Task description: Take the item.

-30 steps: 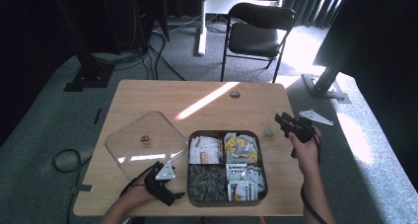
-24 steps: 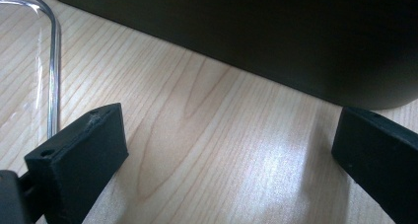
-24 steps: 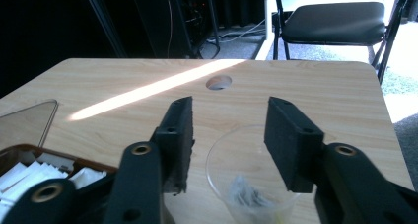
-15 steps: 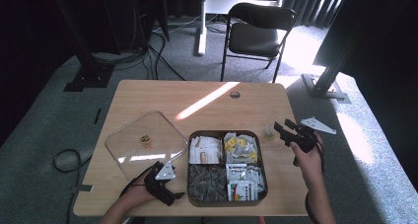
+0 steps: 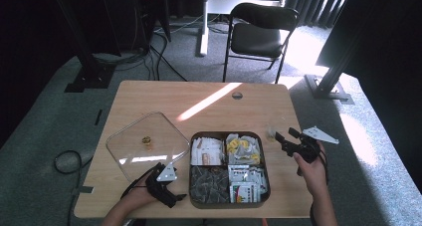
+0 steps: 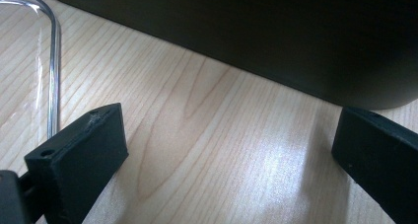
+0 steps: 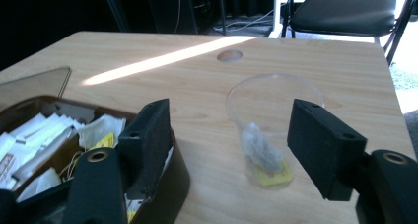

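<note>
Our right gripper (image 7: pixel 229 150) has just been opening its jaws and now stands released, backed off from the clear cup (image 7: pixel 274 120), which holds a tea bag (image 7: pixel 260 150) beside the tea box (image 5: pixel 266 161). That drop looks complete. Our left gripper (image 5: pixel 164 186) rests released by the lid (image 5: pixel 142 144).

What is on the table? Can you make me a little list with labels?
table: light wood
box: dark, four compartments of tea bags and packets
lid: clear, flat on the table left of the box
cup: clear, holds one tea bag with a yellow tag, right of the box
right claw: jaws just opening, apart, nothing gripped, pointing at the cup
left claw: open, near the box's near-left corner
</note>
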`<state>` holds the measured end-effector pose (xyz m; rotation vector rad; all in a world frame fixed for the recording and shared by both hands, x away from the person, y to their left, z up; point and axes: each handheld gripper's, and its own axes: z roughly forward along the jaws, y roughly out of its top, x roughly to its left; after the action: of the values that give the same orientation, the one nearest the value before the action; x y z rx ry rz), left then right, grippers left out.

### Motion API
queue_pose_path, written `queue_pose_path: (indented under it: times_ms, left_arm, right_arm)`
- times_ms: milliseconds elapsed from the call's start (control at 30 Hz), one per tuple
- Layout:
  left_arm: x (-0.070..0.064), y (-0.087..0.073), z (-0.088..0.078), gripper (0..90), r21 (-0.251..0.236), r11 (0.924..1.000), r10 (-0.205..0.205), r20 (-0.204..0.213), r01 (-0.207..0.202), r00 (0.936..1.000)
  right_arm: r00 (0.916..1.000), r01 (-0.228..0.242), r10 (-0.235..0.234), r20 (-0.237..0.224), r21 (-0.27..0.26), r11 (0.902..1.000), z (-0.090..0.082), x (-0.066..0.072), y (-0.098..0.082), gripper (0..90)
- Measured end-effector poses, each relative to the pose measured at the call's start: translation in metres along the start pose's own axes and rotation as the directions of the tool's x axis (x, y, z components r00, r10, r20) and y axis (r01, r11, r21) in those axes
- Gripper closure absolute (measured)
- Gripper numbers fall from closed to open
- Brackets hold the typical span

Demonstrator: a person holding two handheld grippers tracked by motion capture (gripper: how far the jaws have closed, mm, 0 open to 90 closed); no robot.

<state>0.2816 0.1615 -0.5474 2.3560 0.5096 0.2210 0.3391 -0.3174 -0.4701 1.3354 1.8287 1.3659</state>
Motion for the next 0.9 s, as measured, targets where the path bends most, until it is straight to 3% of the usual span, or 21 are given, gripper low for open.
queue_pose_path:
  times_ms: [433, 900]
  left_arm:
    - [0.0, 0.0, 0.0, 0.2, 0.0, 1.0, -0.001, 0.0, 0.001, 1.0]
    - [0.0, 0.0, 0.0, 0.2, 0.0, 1.0, -0.001, 0.0, 0.001, 1.0]
  right_arm:
    - [0.9993, 0.011, -0.009, -0.035, 0.052, 0.9986, -0.003, 0.002, -0.028, 19.8]
    - [0.9988, 0.005, 0.001, -0.049, 0.135, 0.9908, -0.001, 0.0, -0.058, 17.2]
